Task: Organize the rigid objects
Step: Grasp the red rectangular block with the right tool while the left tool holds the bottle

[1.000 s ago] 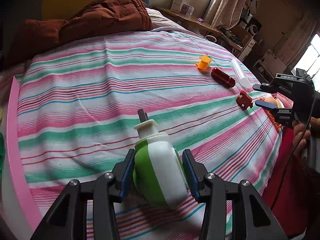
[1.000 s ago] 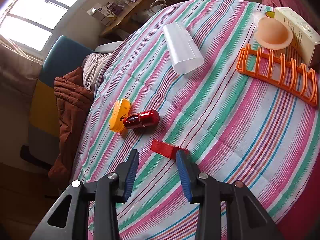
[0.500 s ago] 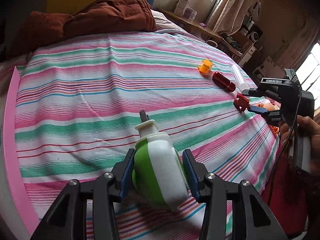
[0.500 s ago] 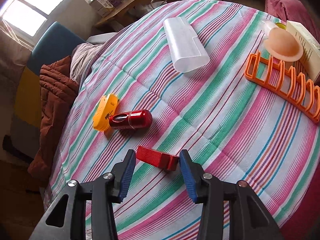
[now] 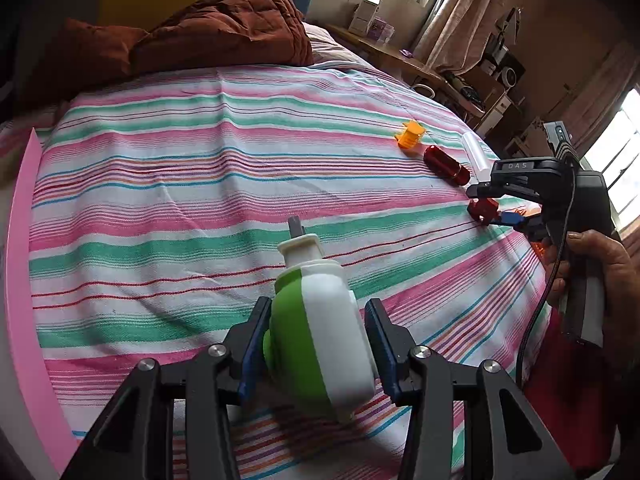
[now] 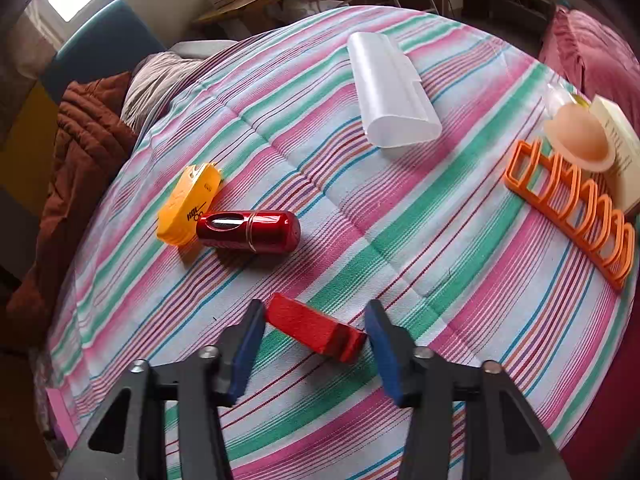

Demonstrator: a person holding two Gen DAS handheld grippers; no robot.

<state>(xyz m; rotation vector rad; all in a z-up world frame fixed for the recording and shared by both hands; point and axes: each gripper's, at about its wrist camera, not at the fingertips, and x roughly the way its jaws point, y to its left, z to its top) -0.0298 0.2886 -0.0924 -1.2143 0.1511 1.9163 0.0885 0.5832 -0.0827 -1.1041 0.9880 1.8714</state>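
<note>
My left gripper (image 5: 316,344) is shut on a green and white plastic bottle (image 5: 320,332), nozzle pointing away, low over the striped bedspread (image 5: 200,200). My right gripper (image 6: 316,344) is open, its fingers on either side of a red block (image 6: 316,330) that lies on the bedspread; the gap to each finger is small. In the left wrist view the right gripper (image 5: 494,204) is at the right with the red block (image 5: 482,209) between its fingers. A red metallic capsule (image 6: 250,231), a yellow case (image 6: 188,204) and a translucent white cover (image 6: 390,92) lie beyond.
An orange rack (image 6: 576,208), a peach dome (image 6: 580,138) and a cream box (image 6: 618,152) sit at the right edge. A brown quilt (image 5: 208,36) lies at the head of the bed. A pink board (image 5: 20,280) runs along the left side.
My right gripper has moved down and forward so the red block now sits between its open fingers. The left gripper keeps hold of the bottle, nearly still.
</note>
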